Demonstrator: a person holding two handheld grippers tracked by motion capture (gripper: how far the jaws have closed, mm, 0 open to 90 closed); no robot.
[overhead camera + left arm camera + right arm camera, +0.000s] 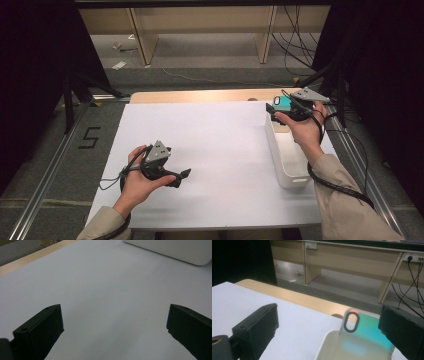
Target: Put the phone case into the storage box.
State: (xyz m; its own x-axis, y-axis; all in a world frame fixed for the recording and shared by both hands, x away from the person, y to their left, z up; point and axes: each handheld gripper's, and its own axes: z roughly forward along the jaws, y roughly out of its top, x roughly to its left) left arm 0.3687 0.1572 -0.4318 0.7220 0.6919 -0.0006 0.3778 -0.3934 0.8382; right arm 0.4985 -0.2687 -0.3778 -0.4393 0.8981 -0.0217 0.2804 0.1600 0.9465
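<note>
Teal board stands tilted in the far end of the white bin, between your right gripper's 2 wide-open jaws, touching neither. Your left gripper rests low over the white sheet, jaws spread, gripping nothing.

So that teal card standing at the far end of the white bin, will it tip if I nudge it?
Probably. The teal card looks thin and flat, standing on edge at the white bin's far end, so a light push could topple it. It seems rigid and likely light. Its smooth face may slip between the right gripper's open jaws.
</note>
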